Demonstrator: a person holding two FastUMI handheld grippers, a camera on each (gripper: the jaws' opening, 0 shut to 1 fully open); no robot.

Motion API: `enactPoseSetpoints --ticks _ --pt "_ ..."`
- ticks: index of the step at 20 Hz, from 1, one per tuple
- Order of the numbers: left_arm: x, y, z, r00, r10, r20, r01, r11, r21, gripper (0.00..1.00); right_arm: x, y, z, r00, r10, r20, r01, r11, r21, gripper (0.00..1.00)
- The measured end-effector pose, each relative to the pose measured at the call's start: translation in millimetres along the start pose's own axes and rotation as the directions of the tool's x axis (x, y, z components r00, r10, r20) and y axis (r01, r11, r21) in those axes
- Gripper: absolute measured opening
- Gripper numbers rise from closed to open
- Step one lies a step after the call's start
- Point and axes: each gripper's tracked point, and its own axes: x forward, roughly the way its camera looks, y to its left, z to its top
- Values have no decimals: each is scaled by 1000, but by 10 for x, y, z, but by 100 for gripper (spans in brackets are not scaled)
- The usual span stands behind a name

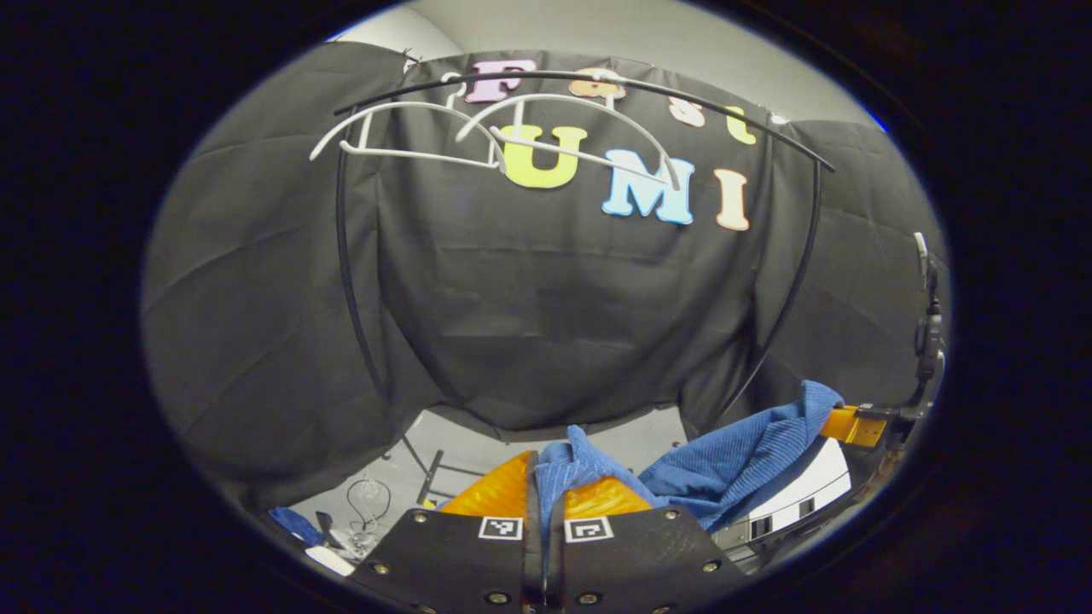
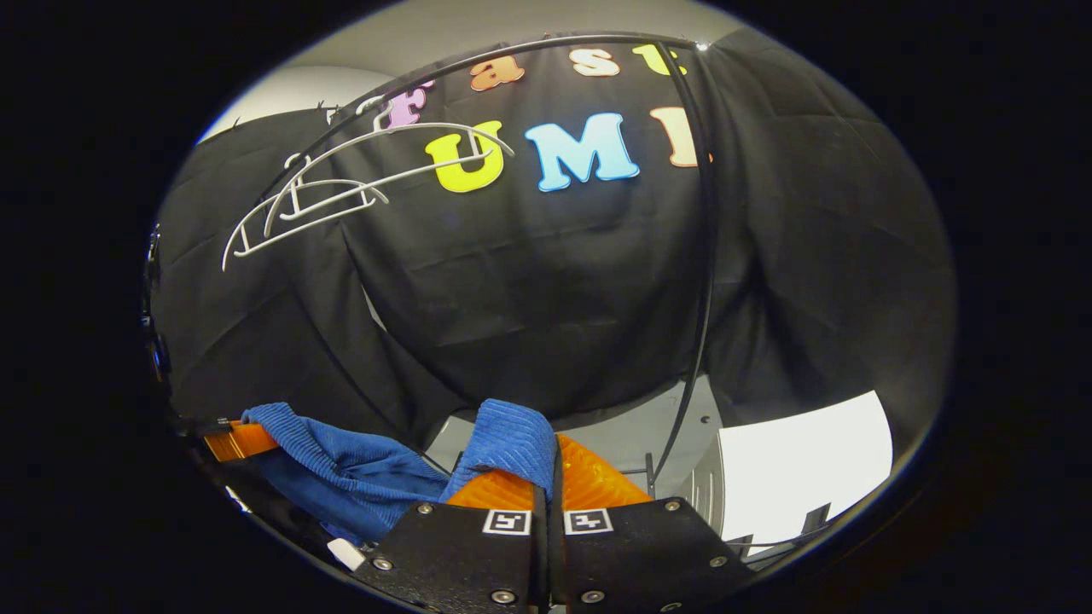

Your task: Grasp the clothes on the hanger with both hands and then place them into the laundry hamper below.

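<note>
- While both grippers are closed on the blue garment (image 1: pixel 725 460), I judge slippage the main risk: each holds only a bunched edge.
- My left gripper (image 1: pixel 544 490) pinches one end of the cloth; my right gripper (image 2: pixel 546 465) pinches the other.
- The garment hangs between them, off the white hangers (image 1: pixel 478 141) on the rail (image 1: pixel 597 81), sagging mid-span.
- Its long axis runs gripper to gripper, roughly level.
- I cannot see the hamper; a blind release could miss it.

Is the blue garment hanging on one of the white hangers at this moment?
No, the white hangers on the rail are bare, and the blue garment is lower down, pinched in the left tool.
</note>
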Motion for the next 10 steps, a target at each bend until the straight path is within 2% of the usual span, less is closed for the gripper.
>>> enactPoseSetpoints --ticks 4,10 --pt "13 -128 -264 998 31 -54 -32 999 -13 3 -32 -101 -314 997 20 -77 -17 999 39 0" --pt "81 -122 -722 993 37 -113 -37 999 4 3 22 -128 -689 988 -11 -152 24 996 87 0"
